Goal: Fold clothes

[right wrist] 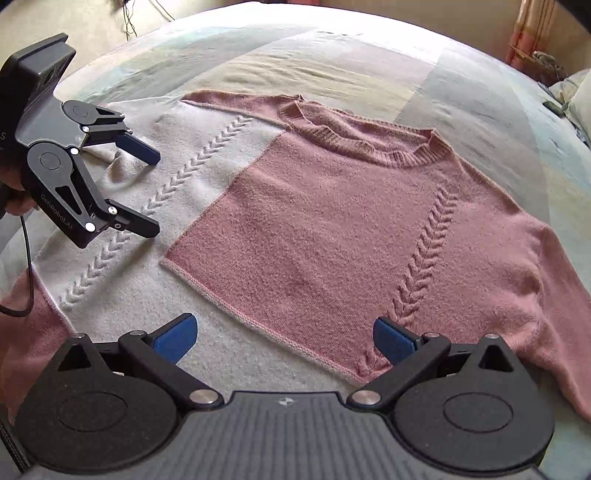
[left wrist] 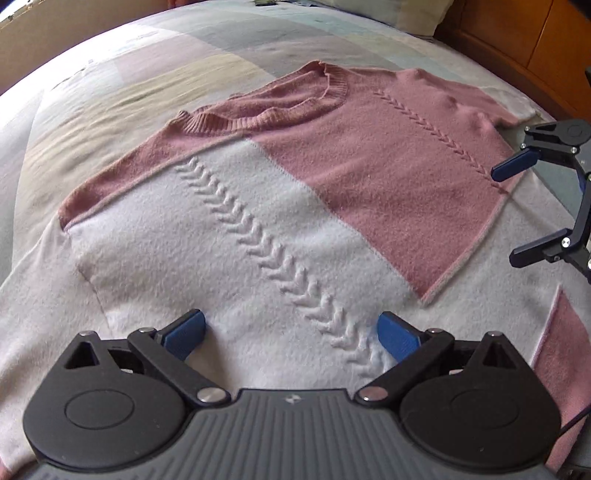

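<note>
A pink and white knit sweater (left wrist: 280, 192) (right wrist: 325, 229) lies flat on the bed, ribbed neckline (left wrist: 266, 107) at the far side. In the left wrist view my left gripper (left wrist: 291, 332) is open, hovering over the white half near the raised chevron stitching, holding nothing. My right gripper (left wrist: 515, 214) shows at the right edge there, also open. In the right wrist view my right gripper (right wrist: 284, 338) stands open above the lower corner of the pink panel. The left gripper (right wrist: 153, 192) appears at the left, open above the white half.
The sweater rests on a pastel patchwork bedspread (left wrist: 155, 66) (right wrist: 332, 55). A pillow (left wrist: 399, 14) and wooden furniture (left wrist: 517, 44) stand beyond the bed's far right. A black cable (right wrist: 26, 280) trails from the left gripper, and a hand (right wrist: 14, 199) holds it.
</note>
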`<state>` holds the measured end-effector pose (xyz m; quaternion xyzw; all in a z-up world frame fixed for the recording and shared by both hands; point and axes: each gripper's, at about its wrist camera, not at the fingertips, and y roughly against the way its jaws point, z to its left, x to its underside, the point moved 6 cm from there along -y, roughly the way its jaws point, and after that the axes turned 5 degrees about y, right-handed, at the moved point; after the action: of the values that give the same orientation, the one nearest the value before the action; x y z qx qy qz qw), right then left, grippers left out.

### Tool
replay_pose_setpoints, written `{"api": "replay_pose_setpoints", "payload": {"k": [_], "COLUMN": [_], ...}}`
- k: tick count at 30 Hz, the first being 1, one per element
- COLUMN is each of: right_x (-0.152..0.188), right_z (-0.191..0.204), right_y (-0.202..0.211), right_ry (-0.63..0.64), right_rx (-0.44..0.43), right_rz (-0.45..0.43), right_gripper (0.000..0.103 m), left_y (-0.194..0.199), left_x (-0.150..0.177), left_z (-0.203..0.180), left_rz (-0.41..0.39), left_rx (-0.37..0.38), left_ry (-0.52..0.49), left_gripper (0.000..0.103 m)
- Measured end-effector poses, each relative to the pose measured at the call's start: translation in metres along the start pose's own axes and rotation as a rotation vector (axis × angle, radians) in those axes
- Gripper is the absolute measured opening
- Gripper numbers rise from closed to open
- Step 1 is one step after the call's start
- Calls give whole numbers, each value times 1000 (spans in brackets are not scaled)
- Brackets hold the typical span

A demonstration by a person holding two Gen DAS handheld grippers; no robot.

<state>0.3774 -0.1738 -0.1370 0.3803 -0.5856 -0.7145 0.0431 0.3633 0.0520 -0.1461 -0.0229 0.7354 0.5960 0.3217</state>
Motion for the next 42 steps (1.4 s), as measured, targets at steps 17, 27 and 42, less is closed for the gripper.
{"api": "replay_pose_setpoints", "payload": {"k": [17,27,42], "right_x": [60,64,33], "right_z": [-3,-1,15], "right_y": [7,8,-4], "right_ry": [105,96,-208], "right_rx": [-16,10,209], "right_rz": [-66,-114,0], "right_gripper": [103,103,103], "left_y": [-50,-26,9], "left_x": [-78,-66,-8], "left_z": [-42,-3,-5], "left_rz": [13,-27,-12], "left_rx": [-220,-240,20], "left_ry": [90,281,127], "left_gripper": [102,102,101]}}
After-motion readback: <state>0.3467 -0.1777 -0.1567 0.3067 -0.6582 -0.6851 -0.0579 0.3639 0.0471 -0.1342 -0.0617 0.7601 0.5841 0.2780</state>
